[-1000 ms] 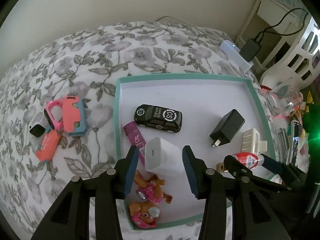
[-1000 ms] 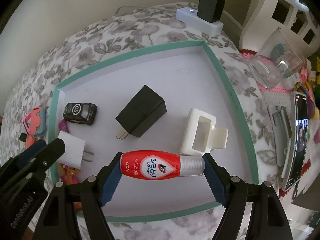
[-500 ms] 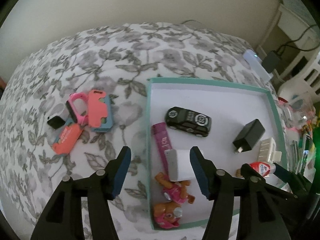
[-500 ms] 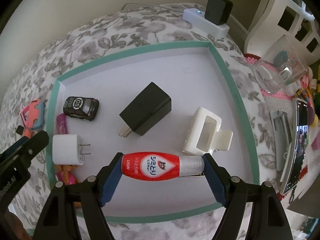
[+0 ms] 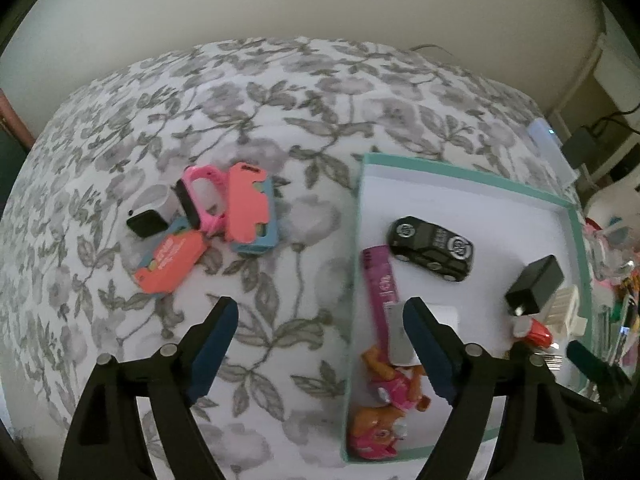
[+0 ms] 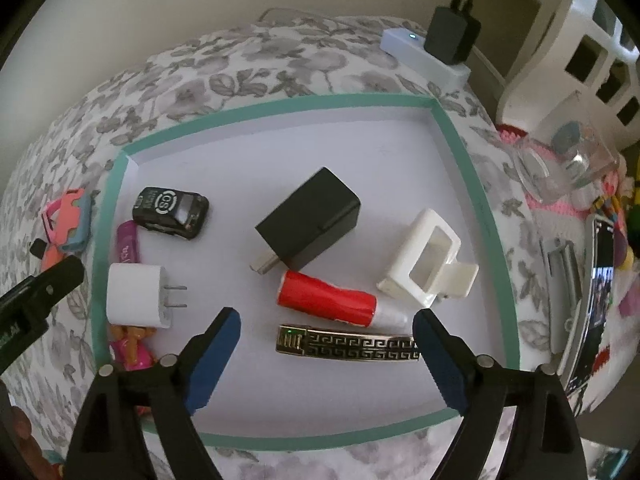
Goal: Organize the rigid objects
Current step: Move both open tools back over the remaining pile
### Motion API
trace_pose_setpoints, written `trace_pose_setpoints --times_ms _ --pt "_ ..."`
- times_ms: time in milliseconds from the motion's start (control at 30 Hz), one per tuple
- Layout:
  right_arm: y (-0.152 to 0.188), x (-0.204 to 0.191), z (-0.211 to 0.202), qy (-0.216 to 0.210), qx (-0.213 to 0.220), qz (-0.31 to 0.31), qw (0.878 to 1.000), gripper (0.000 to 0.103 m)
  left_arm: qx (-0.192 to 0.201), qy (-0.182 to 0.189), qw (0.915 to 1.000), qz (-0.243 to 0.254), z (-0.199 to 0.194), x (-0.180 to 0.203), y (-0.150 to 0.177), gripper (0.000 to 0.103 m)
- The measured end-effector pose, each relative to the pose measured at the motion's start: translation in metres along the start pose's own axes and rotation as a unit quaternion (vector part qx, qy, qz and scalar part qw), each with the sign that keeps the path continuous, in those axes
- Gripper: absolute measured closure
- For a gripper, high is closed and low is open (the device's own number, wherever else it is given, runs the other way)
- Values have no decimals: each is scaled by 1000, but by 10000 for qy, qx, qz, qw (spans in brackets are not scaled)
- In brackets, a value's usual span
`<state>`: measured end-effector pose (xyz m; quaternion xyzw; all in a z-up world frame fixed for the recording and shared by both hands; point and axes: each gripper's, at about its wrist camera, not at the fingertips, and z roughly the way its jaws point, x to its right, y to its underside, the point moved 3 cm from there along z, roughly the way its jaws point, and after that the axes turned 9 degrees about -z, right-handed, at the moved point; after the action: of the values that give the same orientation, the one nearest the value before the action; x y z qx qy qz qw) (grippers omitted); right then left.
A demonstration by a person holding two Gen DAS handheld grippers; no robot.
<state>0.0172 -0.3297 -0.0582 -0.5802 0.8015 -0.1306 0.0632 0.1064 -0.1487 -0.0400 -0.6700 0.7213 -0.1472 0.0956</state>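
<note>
Left gripper (image 5: 320,344) opening wide over the floral bedspread (image 5: 280,128), nothing between the jaws, its right finger overlapping the white charger (image 5: 400,340) at the tray's (image 5: 460,164) left edge; pink watch (image 5: 200,200) and coral-and-blue toys (image 5: 250,208) at 10 o'clock, outside the tray. Right gripper (image 6: 326,344) also opening, empty, over the tray floor, with the red tube (image 6: 326,300) lying free just beyond the tips and the gold clip (image 6: 348,348) between them, untouched. Toy car (image 6: 170,212) at 10 o'clock, black charger (image 6: 308,228) at 12, white clip (image 6: 428,264) at 2.
</note>
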Motion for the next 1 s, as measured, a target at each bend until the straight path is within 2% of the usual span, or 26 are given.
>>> trace_pose_setpoints --times_ms 67,100,167,667,1000 --pt "0 -3 0 3 40 -55 10000 10 -10 -79 10000 -27 2 -4 0 15" --pt "0 -4 -1 6 69 -78 9999 4 -11 -119 9999 -34 3 -5 0 10" --pt "-1 -6 -1 22 123 -119 9999 0 -22 -189 9998 -61 5 -9 1 2" --pt "-5 -24 -7 82 377 -472 9981 0 -201 -319 9983 -447 15 -38 -7 2" --pt "-12 -42 -21 -48 646 -587 9962 0 -259 -369 9945 -948 9 -83 -28 2"
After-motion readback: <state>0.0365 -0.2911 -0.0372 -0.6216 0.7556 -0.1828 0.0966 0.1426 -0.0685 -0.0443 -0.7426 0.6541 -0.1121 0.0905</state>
